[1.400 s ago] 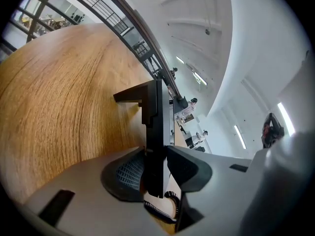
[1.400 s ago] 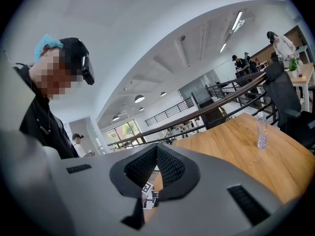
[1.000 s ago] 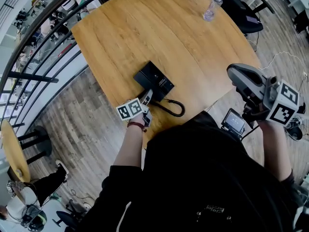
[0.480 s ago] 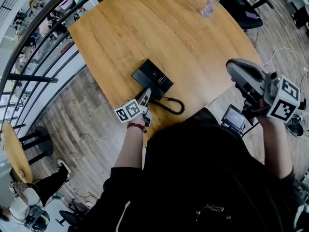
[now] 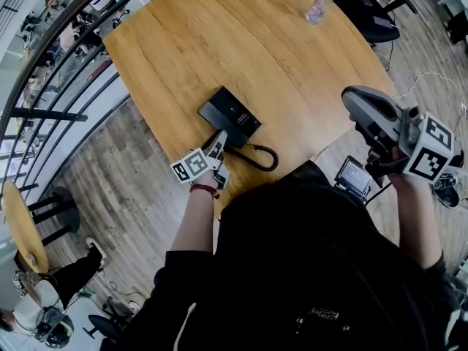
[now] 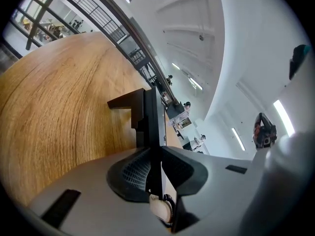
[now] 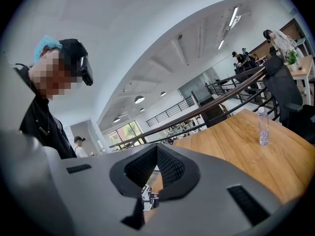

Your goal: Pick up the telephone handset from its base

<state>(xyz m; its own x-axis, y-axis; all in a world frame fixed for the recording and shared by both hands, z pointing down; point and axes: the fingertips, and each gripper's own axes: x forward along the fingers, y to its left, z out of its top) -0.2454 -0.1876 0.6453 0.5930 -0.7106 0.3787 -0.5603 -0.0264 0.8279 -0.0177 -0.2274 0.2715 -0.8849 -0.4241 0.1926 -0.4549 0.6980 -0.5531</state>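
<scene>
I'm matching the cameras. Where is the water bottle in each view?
Head view: water bottle top right, near the far edge of the wooden table.
Left gripper view: not in it.
Right gripper view: water bottle at right, standing upright.
Shared landmark: the wooden table.

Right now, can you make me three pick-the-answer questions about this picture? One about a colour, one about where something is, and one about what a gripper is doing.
1. What colour is the base?
A) red B) black C) white

2. Where is the bottle?
A) on the base B) under the table C) near the table's far edge

3. What is the left gripper doing?
A) open over the bottle B) shut on the handset C) shut on nothing

Answers:
1 B: the base is black all over.
2 C: the head view shows the bottle standing by the far edge.
3 B: the left gripper view shows its pads pressing the thin black handset from both sides.
</scene>
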